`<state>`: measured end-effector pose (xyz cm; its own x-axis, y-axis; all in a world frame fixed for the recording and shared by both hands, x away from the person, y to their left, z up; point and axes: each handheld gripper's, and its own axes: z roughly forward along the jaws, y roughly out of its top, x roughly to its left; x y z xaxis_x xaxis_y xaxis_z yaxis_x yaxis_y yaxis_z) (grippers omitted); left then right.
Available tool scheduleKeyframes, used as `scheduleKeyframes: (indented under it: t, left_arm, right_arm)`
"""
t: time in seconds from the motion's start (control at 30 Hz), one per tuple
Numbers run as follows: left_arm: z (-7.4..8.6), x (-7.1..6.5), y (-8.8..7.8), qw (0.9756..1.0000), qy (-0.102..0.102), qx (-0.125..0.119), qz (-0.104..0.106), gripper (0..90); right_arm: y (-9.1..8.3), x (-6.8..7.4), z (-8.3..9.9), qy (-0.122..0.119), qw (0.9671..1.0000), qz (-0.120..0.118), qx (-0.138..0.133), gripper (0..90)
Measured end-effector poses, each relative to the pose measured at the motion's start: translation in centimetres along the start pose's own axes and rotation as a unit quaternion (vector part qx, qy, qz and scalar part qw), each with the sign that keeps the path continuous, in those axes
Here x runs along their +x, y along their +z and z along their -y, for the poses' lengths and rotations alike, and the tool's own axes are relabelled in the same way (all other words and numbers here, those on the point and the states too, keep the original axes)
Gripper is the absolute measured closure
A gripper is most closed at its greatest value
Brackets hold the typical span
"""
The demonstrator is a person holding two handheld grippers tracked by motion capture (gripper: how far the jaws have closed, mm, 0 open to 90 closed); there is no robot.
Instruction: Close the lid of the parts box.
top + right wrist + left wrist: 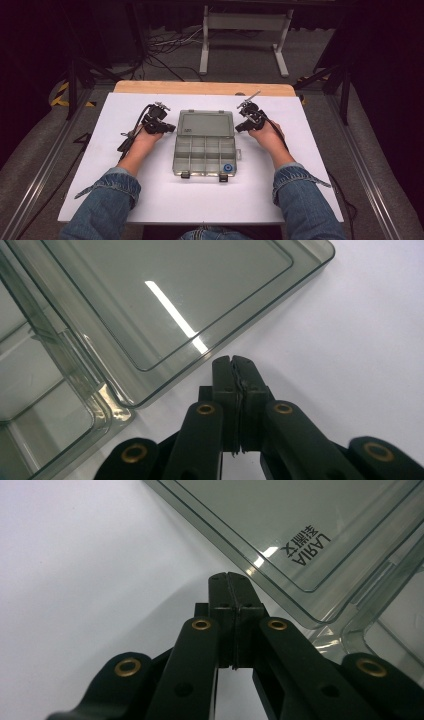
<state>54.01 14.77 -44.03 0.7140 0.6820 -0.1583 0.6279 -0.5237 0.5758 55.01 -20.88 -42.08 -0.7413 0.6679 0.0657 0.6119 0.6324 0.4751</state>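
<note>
A clear grey plastic compartment box [205,155] lies open in the middle of the white table, its lid [206,123] folded flat toward the far side. A small blue round thing [228,167] sits in the near right compartment. My left gripper [170,128] is at the lid's left edge, shut with nothing between its jaws; in the left gripper view its tips [229,580] rest just beside the lid's corner [300,555]. My right gripper [240,127] is at the lid's right edge, shut and empty, its tips [233,362] close to the lid's rim [210,352].
The white tabletop [125,190] has bare room on both sides of the box and in front of it. A wooden strip [200,88] runs along the far edge. Beyond it stand a white metal frame [245,30] and cables on the floor.
</note>
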Motion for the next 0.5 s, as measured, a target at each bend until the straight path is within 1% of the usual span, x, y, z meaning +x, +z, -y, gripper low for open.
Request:
scheduleKeyframes:
  t: [0.13,0.23,0.27,0.3,0.33,0.4,0.5]
  left_arm:
    - [-0.01,-0.15,0.26,1.0000,-0.002,0.002,0.002,89.5]
    - [-0.05,-0.24,0.42,1.0000,0.005,0.005,0.003,89.5]
    - [-0.04,-0.32,0.49,1.0000,0.001,0.006,0.005,89.5]
    - [-0.07,-0.24,0.52,0.9999,0.008,0.009,0.003,89.5]
    - [-0.07,-0.24,0.52,0.9999,0.008,0.009,0.003,89.5]
    - [-0.03,-0.34,0.61,0.9999,0.001,0.011,0.008,89.5]
    - [-0.07,-0.31,0.62,0.9999,0.003,0.012,0.008,89.5]
  right_arm:
    - [0.34,0.00,0.01,-0.001,1.0000,-0.004,0.004,89.4]
    - [0.48,-0.02,0.01,0.000,1.0000,-0.004,0.006,89.0]
    - [0.51,-0.06,0.03,0.000,1.0000,-0.005,0.006,89.0]
    - [0.53,-0.10,0.05,0.000,1.0000,-0.004,0.007,88.9]
    - [0.53,-0.10,0.05,0.000,1.0000,-0.004,0.007,88.9]
    - [0.60,-0.15,0.09,0.000,1.0000,-0.005,0.007,89.0]
    - [0.69,-0.13,0.11,0.000,0.9999,-0.007,0.010,89.0]
